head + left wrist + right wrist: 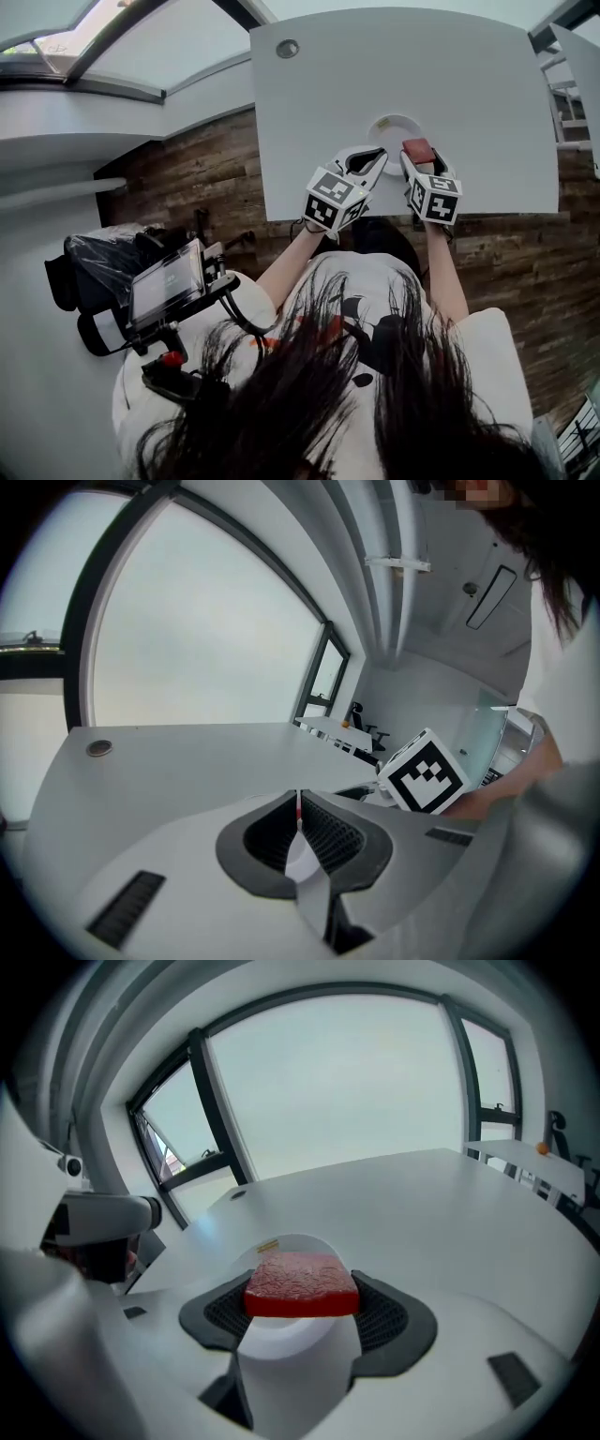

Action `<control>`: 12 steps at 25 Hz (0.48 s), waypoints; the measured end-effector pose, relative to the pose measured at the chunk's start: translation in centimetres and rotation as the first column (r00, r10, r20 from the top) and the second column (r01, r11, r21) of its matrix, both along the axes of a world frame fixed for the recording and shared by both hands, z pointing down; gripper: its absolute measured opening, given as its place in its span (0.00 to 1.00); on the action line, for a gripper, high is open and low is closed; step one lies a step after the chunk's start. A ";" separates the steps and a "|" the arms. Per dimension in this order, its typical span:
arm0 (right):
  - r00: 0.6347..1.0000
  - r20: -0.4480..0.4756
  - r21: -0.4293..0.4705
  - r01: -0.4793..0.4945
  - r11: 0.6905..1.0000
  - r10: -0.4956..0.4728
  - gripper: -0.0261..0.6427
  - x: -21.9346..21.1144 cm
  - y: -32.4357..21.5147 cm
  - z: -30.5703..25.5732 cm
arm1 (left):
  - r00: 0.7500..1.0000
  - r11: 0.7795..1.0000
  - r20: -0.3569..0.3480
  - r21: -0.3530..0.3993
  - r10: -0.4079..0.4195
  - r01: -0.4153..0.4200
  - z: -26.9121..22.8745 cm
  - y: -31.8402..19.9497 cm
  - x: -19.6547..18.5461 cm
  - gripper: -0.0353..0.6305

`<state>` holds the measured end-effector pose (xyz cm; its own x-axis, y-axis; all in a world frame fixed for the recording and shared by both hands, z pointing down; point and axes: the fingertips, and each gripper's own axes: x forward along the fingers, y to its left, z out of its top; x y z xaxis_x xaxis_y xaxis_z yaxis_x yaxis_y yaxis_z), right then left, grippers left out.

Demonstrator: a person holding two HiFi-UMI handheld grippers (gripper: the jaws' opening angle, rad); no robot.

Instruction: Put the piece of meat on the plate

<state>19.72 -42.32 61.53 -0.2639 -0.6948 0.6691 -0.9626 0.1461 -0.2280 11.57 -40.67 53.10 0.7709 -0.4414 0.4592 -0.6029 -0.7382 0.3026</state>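
Dark hair (328, 403) of the person fills the bottom of the head view. Past it, both claws are close to the round white plate (398, 131) on the white surface (487, 75). The right claw (422, 161) is squeezed tight on the piece of meat (417, 150). It is a flat red slab, lying level, with its wide side going from one jaw to the other. The meat hangs over the plate's near right edge, and I cannot tell if it touches. The plate's middle is a little farther on and to the left of the meat. The left claw (367, 159) is closed on nothing, just beside the plate's near left edge. I think the right claw only needs a small push toward the plate's middle, then down, then let go.
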 end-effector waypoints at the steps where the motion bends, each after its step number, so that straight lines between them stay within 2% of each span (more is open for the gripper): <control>1: 1.000 -0.024 -0.006 0.014 1.000 -0.014 0.50 0.2 -0.1 0.3 | 1.000 1.000 0.001 0.002 0.003 -0.003 0.0 0.1 0.2 0.06; 8: 0.980 -0.161 -0.033 0.112 0.993 -0.116 0.50 -0.5 -1.3 1.6 | 1.000 1.000 -0.004 -0.007 0.005 -0.005 0.4 -1.3 0.0 0.06; 12: 0.967 -0.196 -0.038 0.156 0.987 -0.160 0.50 -0.7 -1.1 1.4 | 1.000 1.000 -0.003 -0.006 0.006 -0.006 0.1 -1.4 0.3 0.06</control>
